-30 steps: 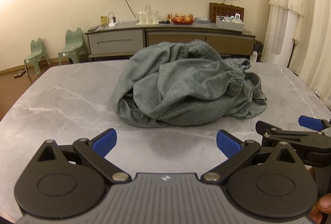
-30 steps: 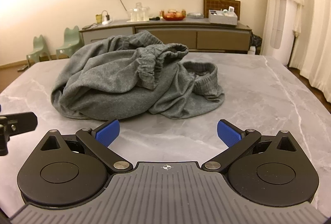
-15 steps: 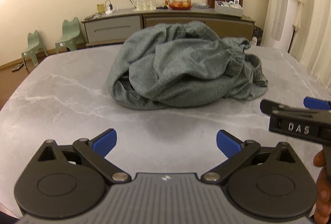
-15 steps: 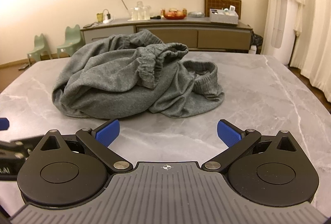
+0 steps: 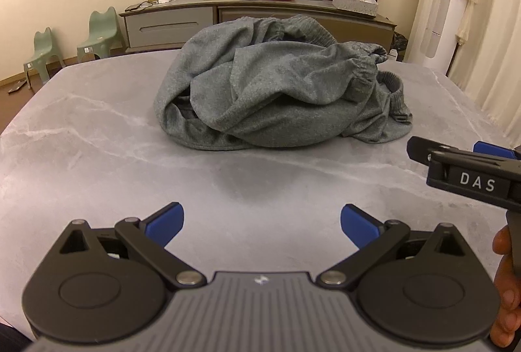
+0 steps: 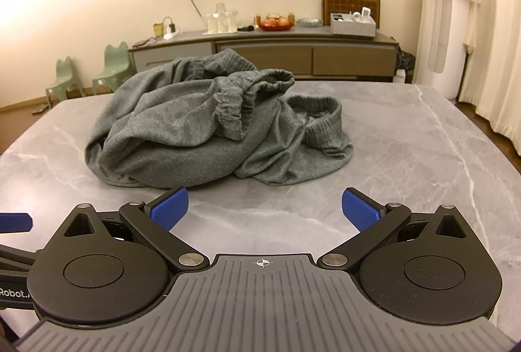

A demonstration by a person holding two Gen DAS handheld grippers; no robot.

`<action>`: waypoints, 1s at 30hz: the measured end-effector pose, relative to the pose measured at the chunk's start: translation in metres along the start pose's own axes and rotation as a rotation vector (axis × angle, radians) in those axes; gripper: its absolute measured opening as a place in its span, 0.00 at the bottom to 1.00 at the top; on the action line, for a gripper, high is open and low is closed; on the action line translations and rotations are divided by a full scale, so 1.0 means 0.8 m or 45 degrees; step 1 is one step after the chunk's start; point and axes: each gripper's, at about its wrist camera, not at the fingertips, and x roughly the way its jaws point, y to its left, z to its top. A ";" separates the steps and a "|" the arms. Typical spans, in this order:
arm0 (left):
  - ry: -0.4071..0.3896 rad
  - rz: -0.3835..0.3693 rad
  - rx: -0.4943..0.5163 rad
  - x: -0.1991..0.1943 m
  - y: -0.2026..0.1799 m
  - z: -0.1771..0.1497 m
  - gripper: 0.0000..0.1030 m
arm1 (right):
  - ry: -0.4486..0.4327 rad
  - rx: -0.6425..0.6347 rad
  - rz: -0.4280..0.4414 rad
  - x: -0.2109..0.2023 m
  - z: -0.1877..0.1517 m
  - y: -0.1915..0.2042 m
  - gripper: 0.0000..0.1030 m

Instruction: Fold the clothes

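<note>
A: Where did we see the grey garment (image 5: 280, 91)?

B: It lay crumpled in a heap at the centre of the frame, on the grey marble table (image 5: 81, 137), with an elastic waistband (image 6: 247, 91) bunched on top and a ribbed cuff (image 6: 320, 111) at its right side.

A: And our grippers?

B: We had the left gripper (image 5: 262, 223) at the bottom centre of its own view, blue pads spread wide, holding nothing, apart from the cloth. The right gripper (image 6: 264, 209) was likewise wide and empty, its left pad just short of the heap's near edge.

A: Beyond that?

B: We saw a sideboard (image 6: 293, 49) in the upper middle and two green chairs (image 5: 75, 43) at upper left.
</note>
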 end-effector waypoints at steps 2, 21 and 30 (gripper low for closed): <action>-0.015 0.002 0.007 -0.003 -0.001 0.000 1.00 | -0.005 0.000 -0.003 -0.001 -0.001 0.000 0.99; -0.039 0.026 0.095 -0.012 -0.012 0.002 0.11 | 0.017 0.003 0.111 0.000 -0.003 -0.003 0.34; -0.078 0.029 0.096 -0.015 -0.015 0.007 0.00 | 0.057 -0.011 0.156 0.003 -0.003 -0.003 0.00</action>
